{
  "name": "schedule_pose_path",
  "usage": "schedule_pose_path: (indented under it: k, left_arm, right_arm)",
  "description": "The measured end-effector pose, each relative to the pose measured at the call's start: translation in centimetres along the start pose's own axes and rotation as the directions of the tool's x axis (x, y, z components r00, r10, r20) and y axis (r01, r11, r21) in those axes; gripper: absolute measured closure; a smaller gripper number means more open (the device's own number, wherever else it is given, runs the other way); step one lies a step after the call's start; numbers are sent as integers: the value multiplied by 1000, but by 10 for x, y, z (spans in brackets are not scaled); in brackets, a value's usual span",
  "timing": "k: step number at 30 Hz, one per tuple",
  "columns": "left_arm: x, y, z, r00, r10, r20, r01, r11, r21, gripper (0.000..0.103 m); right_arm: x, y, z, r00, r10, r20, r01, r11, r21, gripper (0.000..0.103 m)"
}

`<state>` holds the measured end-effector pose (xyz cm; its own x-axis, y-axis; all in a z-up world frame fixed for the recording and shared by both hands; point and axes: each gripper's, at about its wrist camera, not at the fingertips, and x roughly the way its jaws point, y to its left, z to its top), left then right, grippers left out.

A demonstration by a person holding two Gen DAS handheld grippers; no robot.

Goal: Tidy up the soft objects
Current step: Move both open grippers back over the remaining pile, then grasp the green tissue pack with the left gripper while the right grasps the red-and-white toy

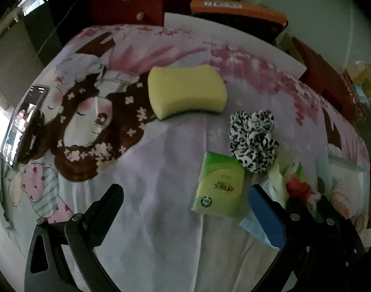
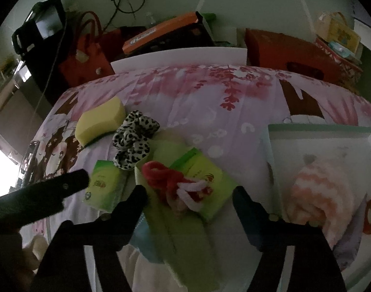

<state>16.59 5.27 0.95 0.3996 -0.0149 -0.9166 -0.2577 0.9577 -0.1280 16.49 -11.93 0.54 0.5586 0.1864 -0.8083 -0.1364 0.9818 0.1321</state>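
Two tissue packs (image 1: 218, 185), between left tongs (image 1: 185, 194)

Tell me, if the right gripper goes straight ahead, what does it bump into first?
Probably the red and white yarn bundle, lying on green tissue packs right between the open right gripper fingers. Depth is hard to judge.

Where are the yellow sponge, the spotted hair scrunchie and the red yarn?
yellow sponge (image 1: 186, 90): left wrist view, middle of its top face.
spotted hair scrunchie (image 1: 253, 141): left wrist view, its bunched centre.
red yarn (image 2: 164, 176): right wrist view, the red loops.
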Motion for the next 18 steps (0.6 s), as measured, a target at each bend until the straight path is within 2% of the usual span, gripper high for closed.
schedule_pose_path:
  k: [8,18]
  left_arm:
    - [13,-12,-2,999,12,-39,-10,999,38,1]
    - [32,-15,1,995,40,-91,-38,999,24,1]
  right_arm:
    - [1,-1,-1,1000,7,-14,-7,1000,1,66]
    - [0,-5,-2,1000,21,-20,-21,1000,13,70]
